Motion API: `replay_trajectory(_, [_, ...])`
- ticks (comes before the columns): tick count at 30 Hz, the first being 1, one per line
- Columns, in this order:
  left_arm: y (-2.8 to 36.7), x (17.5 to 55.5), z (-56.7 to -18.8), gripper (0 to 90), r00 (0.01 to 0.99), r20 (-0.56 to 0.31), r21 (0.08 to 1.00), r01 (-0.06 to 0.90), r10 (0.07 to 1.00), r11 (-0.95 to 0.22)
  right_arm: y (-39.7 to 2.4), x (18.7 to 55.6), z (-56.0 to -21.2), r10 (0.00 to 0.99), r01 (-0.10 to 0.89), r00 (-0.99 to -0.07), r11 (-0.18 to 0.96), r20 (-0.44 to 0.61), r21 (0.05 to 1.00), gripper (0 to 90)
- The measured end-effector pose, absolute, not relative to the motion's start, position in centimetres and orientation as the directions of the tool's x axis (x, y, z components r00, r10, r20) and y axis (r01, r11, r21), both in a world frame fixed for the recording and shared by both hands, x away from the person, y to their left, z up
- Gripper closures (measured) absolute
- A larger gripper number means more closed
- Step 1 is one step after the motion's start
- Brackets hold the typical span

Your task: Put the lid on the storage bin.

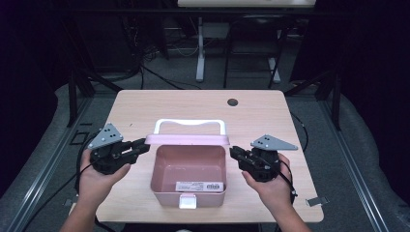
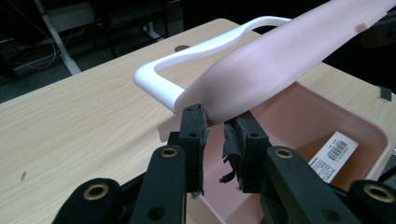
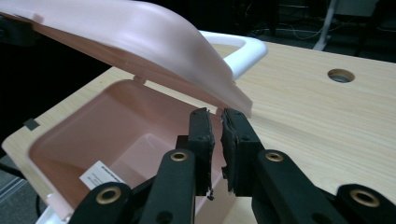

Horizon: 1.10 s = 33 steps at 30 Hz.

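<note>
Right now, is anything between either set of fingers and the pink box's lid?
Nothing visible. The left gripper has the lid corner between its fingers, and the right gripper sits right at the lid's other corner, above the open box.

Table evenly lit, dark surroundings, slightly soft focus

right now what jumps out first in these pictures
A pink box stands open in the middle of the wooden table, its lid raised, with a white handle behind it. A hand-held gripper flanks the lid on each side: the left gripper and the right gripper each have their fingers at a lid corner. A white label lies inside the box.
</note>
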<state>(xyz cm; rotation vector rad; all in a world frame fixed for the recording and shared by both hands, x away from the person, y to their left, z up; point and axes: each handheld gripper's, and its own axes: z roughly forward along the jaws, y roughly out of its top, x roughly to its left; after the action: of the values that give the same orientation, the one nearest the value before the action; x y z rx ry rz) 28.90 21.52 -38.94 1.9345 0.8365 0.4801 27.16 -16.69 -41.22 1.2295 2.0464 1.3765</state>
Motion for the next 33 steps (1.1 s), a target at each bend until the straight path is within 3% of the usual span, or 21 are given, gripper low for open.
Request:
replay_trajectory(23, [21.6, 26.8, -40.5, 75.7, 0.700, 0.004, 0.867, 0.353, 0.714, -0.351, -18.3, 28.7, -44.5, 0.871, 0.484, -0.459, 0.078, 0.177, 0.871, 78.3])
replay_trajectory(33, [21.9, 25.8, -41.6, 75.8, 0.703, -0.016, 0.866, 0.365, 0.711, -0.342, -18.0, 29.2, -46.3, 0.882, 0.527, -0.447, 0.123, 0.151, 0.841, 76.3])
